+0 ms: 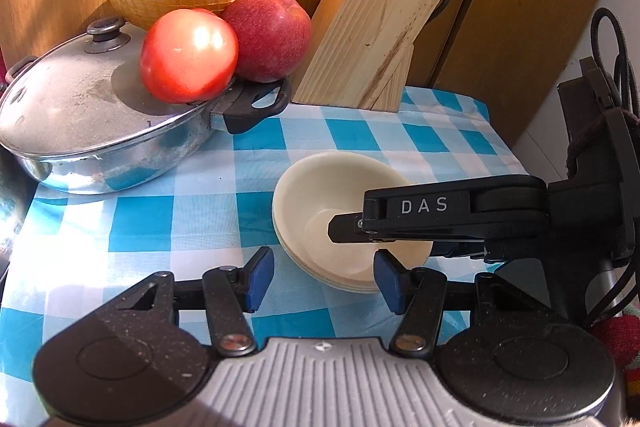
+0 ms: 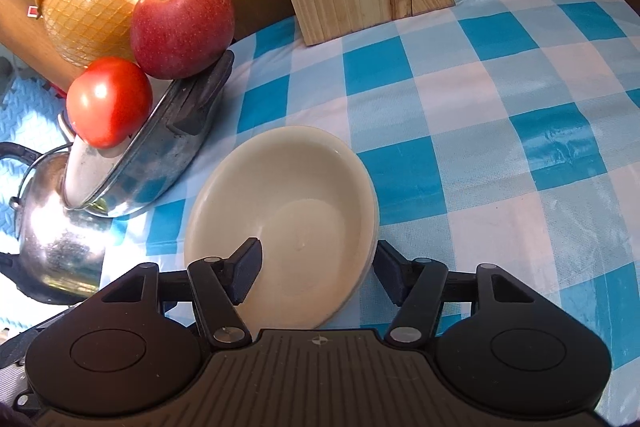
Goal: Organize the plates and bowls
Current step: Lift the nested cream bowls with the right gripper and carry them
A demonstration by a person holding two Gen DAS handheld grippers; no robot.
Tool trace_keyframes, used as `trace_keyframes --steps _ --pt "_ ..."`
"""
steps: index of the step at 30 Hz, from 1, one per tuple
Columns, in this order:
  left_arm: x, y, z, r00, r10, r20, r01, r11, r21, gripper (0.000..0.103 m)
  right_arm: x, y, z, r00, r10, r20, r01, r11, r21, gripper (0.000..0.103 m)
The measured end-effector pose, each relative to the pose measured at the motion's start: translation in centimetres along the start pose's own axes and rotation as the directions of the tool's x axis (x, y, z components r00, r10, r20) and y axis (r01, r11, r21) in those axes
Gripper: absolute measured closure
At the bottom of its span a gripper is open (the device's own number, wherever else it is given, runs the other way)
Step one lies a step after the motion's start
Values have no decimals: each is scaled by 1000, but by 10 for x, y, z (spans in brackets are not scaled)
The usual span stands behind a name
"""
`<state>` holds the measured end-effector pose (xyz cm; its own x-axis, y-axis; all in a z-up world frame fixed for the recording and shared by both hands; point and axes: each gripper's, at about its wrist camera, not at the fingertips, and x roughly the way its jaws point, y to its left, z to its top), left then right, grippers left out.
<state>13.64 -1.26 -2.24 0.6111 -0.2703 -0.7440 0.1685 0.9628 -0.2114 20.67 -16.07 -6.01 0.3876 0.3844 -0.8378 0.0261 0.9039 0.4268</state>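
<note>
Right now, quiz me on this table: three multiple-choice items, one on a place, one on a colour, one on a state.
1. The tomato sits
A. on the pot lid
B. inside the kettle
C. on the knife block

2. The tablecloth is checked
A. red and white
B. blue and white
C. green and yellow

3. The right gripper
A. is clamped on the apple
B. is shut, clear of everything
C. has its fingers astride the rim of the top bowl

Answers:
1 A, it rests on the lid beside the apple.
2 B, blue and white squares cover it.
3 C, one finger is inside the bowl and one outside.
</note>
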Motion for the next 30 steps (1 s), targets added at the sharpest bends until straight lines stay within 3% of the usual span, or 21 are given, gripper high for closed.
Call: trace_keyframes --steps 2,7,12,15,20,25,30 --pt "0 -7 -2 1000 -9 4 9 999 31 53 1 -2 3 1000 22 -3 -22 1000 20 22" --pt "-1 -8 -1 1000 4 18 -4 1000 24 53 1 -1 9 1000 5 18 -5 1000 14 24" --pt "15 2 2 999 45 -19 -46 998 -47 54 2 -1 10 1000 13 15 -13 1000 3 40" --pt "24 0 1 997 65 -47 -67 997 -45 58 6 2 7 1000 -4 10 4 1000 -14 43" --pt "32 -3 3 986 156 -56 -157 988 -13 75 5 -3 8 1000 -7 3 8 1000 -12 58" --pt "39 -1 5 982 172 -82 -174 984 -21 77 0 -5 7 998 -47 30 49 998 -49 55" --pt "43 -1 10 977 188 -97 -192 981 -33 76 -3 -7 2 999 -25 43 28 997 -77 46"
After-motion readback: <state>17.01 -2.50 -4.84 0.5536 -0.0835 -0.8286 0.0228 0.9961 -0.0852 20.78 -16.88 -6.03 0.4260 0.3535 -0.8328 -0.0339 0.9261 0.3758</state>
